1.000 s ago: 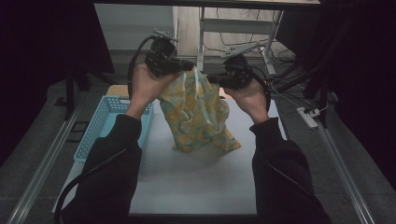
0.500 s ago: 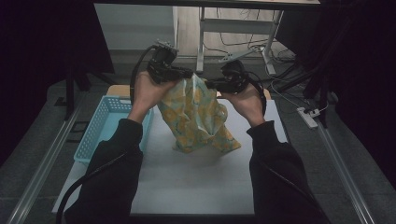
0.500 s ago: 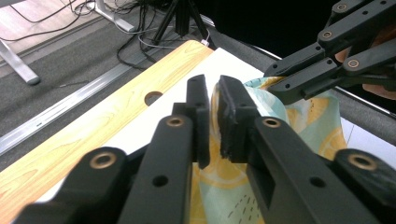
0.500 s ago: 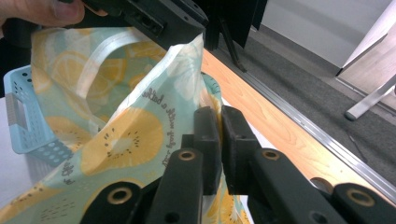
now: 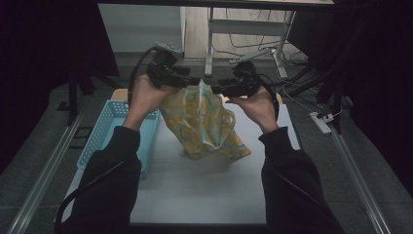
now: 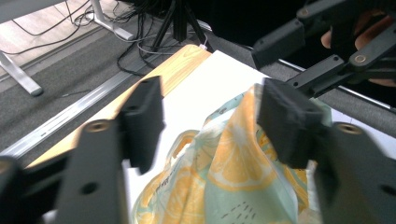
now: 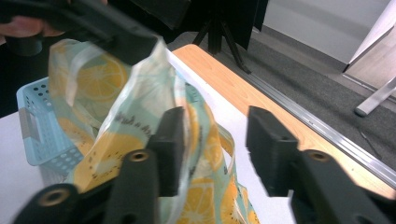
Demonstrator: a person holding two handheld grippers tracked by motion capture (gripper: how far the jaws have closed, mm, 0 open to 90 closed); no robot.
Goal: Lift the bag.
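High view: bag (image 5: 204, 122) upheld (tools (image 5: 195, 82) apart).

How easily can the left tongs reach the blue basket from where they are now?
Probably yes: the blue basket lies just below the left tongs, nothing between. But the lemon-print bag hangs against one open jaw.

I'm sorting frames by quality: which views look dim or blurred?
High view: dim, black at the sides, the lemon-print plastic bag lit mid-table. Left gripper view: bag soft, near jaws blurred. Right gripper view: brighter, its bag edge smeared.
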